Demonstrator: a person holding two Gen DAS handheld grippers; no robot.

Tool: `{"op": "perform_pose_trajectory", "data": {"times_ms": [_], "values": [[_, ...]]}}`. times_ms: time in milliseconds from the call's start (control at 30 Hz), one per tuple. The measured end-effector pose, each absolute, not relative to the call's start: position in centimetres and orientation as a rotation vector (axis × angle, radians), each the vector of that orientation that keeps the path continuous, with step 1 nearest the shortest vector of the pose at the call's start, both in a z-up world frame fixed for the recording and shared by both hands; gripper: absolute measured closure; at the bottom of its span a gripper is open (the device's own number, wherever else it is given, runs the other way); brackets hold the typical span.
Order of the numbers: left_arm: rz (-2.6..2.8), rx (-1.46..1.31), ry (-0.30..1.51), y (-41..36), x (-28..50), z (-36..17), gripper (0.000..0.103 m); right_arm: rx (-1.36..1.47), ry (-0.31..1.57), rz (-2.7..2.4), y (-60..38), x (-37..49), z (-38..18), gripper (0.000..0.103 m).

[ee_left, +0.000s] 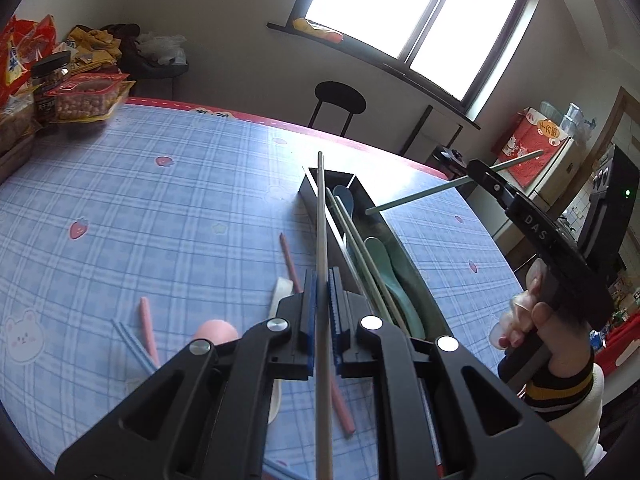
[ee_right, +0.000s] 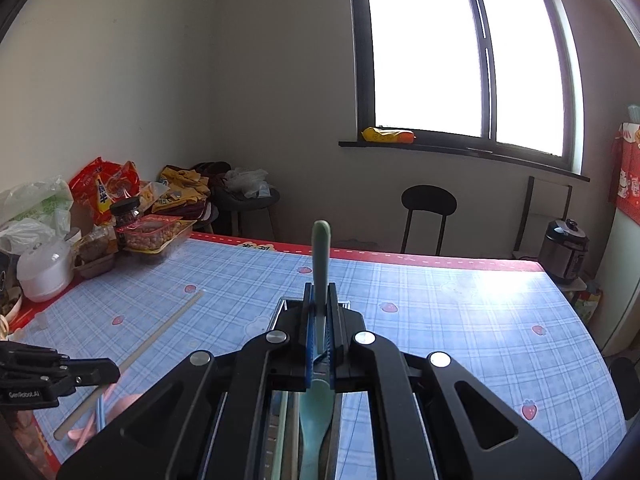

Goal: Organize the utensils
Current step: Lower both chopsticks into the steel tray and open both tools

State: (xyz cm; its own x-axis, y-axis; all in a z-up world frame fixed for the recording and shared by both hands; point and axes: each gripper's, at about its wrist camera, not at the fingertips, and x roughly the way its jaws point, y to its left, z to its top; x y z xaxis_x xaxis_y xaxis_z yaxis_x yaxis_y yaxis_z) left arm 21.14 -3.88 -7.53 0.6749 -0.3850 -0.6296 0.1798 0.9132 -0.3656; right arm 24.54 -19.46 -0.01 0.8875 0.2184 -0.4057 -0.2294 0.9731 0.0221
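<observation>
My left gripper [ee_left: 322, 300] is shut on a beige chopstick [ee_left: 321, 224] that points forward over the black utensil tray [ee_left: 362, 196]. The tray holds green chopsticks [ee_left: 360, 248] and green spoons [ee_left: 384, 260]. My right gripper [ee_right: 320, 320] is shut on a green chopstick [ee_right: 321, 256] and hovers over the tray [ee_right: 280, 312]; it also shows in the left wrist view [ee_left: 486, 174], holding that green chopstick [ee_left: 424, 192] over the tray's far end. Pink chopsticks [ee_left: 290, 260], a blue chopstick [ee_left: 132, 344], a pink spoon [ee_left: 214, 330] and a white spoon [ee_left: 282, 288] lie on the tablecloth left of the tray.
Snack bags, a jar and a box of nuts [ee_left: 86, 98] stand at the table's far left corner. A black stool [ee_left: 340, 100] stands beyond the far edge. A rice cooker [ee_right: 566, 250] sits on the floor at the right. The left gripper body [ee_right: 56, 376] shows at the left.
</observation>
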Motion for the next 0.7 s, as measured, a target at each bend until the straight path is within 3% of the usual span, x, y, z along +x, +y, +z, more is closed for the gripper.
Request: {"op": "perform_pose_trajectory", "data": {"times_ms": [700], "values": [[-0.334, -0.344, 0.832, -9.3, 27.4, -10.1, 0.093, 0.12, 0.681, 0.315, -20.4, 27.5, -7.7, 0.097]]}}
